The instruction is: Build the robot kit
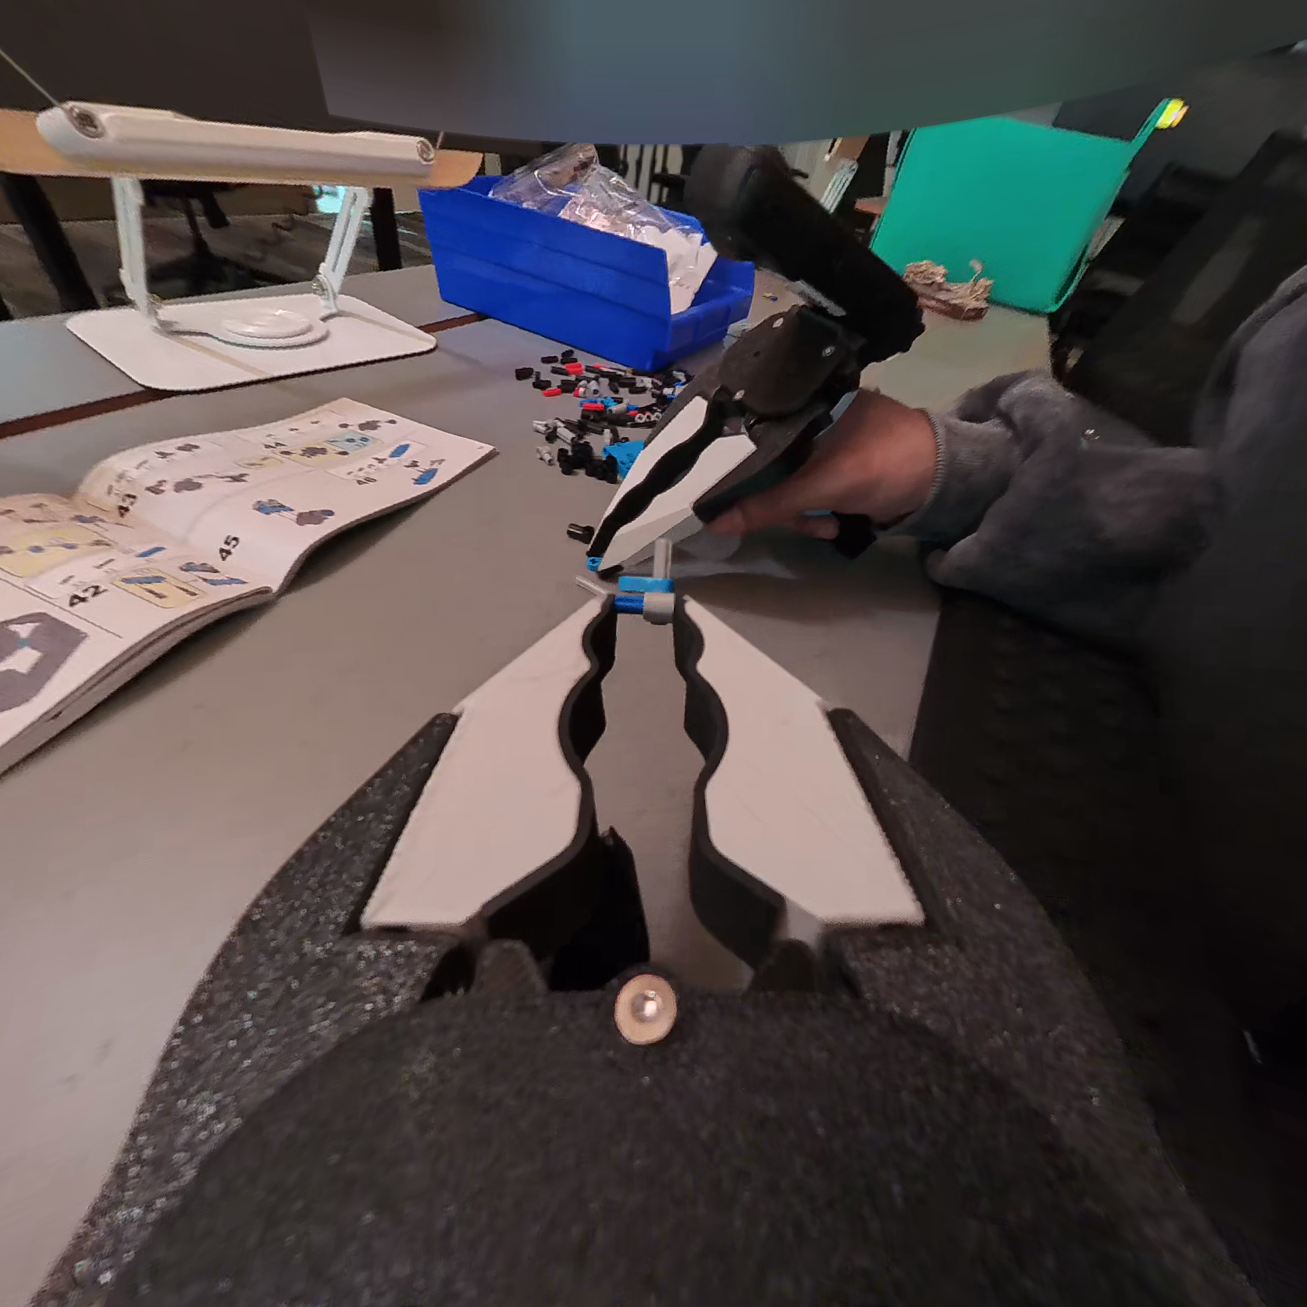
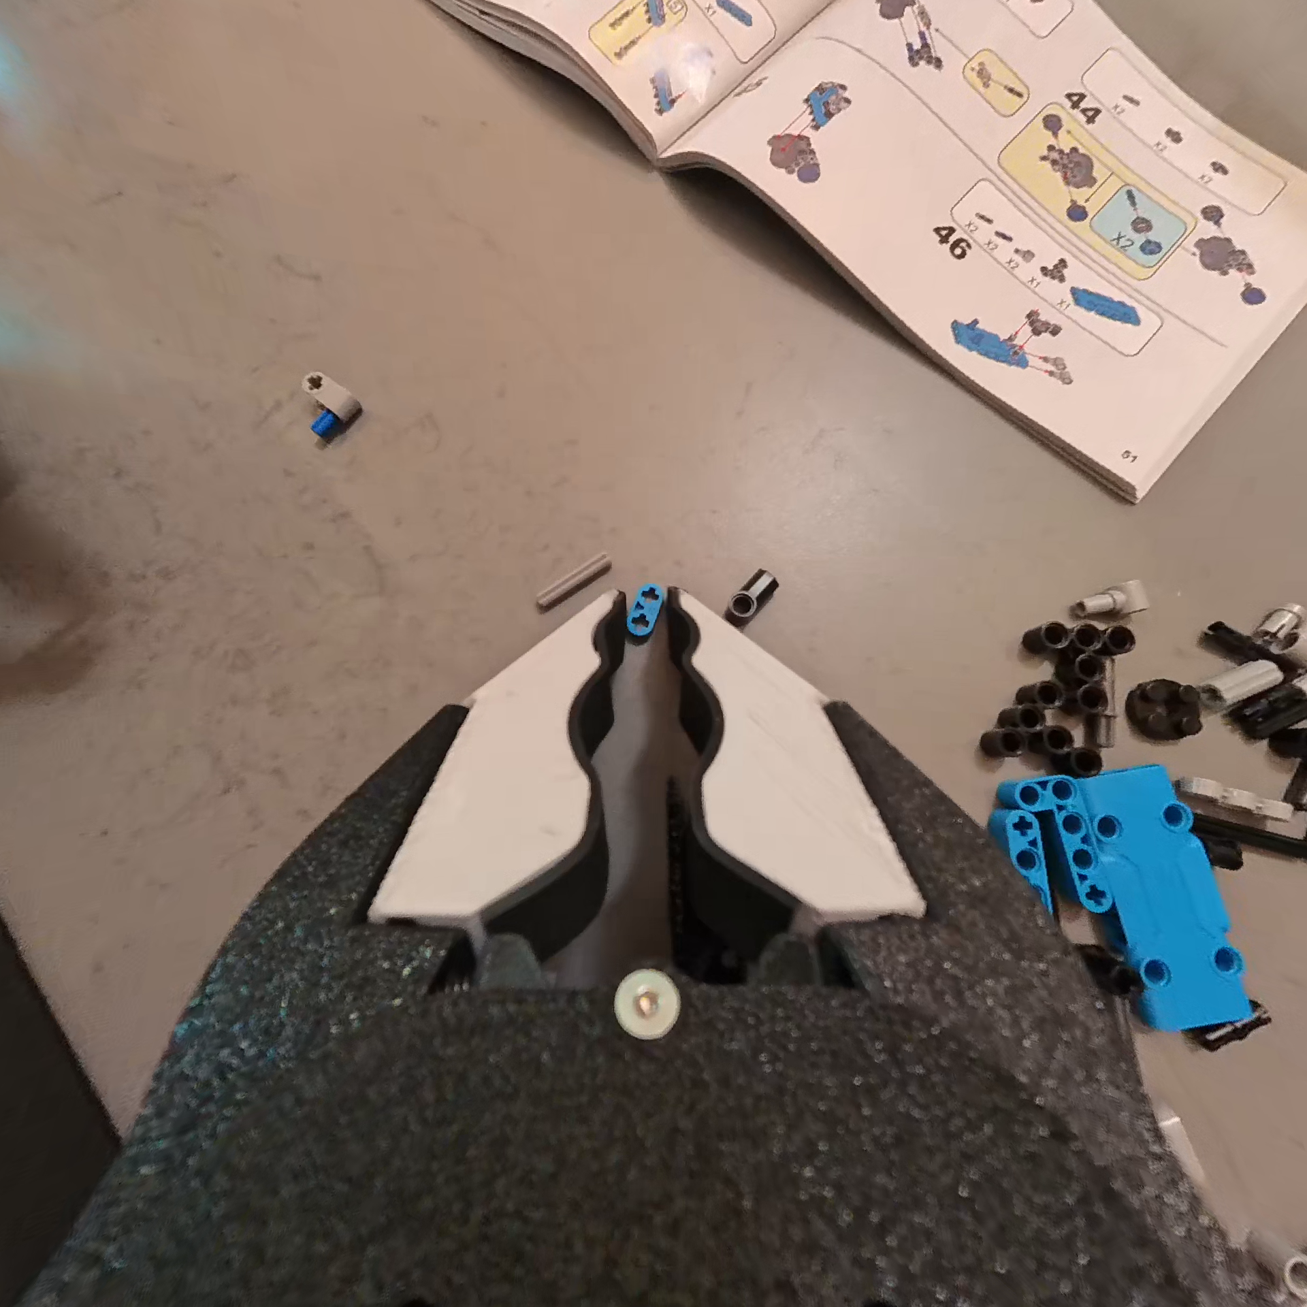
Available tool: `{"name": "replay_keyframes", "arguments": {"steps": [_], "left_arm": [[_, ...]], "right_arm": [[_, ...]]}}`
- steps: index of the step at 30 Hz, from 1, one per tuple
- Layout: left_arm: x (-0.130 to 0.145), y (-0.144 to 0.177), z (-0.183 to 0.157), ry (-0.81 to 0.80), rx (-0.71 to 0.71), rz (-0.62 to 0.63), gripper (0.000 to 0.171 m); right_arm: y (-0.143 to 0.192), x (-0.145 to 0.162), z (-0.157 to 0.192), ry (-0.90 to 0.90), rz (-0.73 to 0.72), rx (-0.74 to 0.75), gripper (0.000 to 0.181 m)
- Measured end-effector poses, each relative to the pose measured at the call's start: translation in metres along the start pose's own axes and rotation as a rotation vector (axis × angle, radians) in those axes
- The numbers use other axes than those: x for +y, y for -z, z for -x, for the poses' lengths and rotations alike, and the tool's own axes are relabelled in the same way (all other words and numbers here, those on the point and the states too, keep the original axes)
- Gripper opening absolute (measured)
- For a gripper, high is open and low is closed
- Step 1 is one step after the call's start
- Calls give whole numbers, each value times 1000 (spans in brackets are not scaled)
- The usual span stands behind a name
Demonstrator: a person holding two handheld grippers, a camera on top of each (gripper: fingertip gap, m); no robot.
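Two hand-held grippers pinch small building-toy parts over a grey table.

Left wrist view: the left gripper is narrowed onto a small blue-and-grey assembly at its tips, the blue pin lying crosswise and a grey peg standing upright. Just beyond it is the right gripper, held by a hand, near an open booklet and a blue bin.

Right wrist view: the right gripper clamps a short blue link at its tips, its long axis pointing away from the camera along the fingers. A grey rod and a black sleeve lie just beside the tips on the table.
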State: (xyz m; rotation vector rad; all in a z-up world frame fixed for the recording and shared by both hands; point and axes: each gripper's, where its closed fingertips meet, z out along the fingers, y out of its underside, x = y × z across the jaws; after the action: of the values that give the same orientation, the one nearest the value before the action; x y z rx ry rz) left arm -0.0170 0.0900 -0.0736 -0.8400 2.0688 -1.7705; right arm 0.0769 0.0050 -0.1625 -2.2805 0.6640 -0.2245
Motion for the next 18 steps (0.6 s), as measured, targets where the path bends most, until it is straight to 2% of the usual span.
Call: {"name": "replay_keyframes", "arguments": {"steps": [6,9,13,15,18], "left_arm": [[0,-1,-4,-95,-35,18,15],[-1,-1,-2,-137,-68,18,15],[-3,-4,-2,-281,-137,31,15],[-2,-5,-3,-377,-173,45,15],[-4,-6,-8,-519,-225,61,15]], "right_arm": [[1,1,-2,-1,6,20,15],[0,1,2,9,6,16,8],[0,1,2,-42,14,-9,7],[4,-7,12,-132,-53,-103,7],[37,-58,56,-373,-326,-483,7]]}}
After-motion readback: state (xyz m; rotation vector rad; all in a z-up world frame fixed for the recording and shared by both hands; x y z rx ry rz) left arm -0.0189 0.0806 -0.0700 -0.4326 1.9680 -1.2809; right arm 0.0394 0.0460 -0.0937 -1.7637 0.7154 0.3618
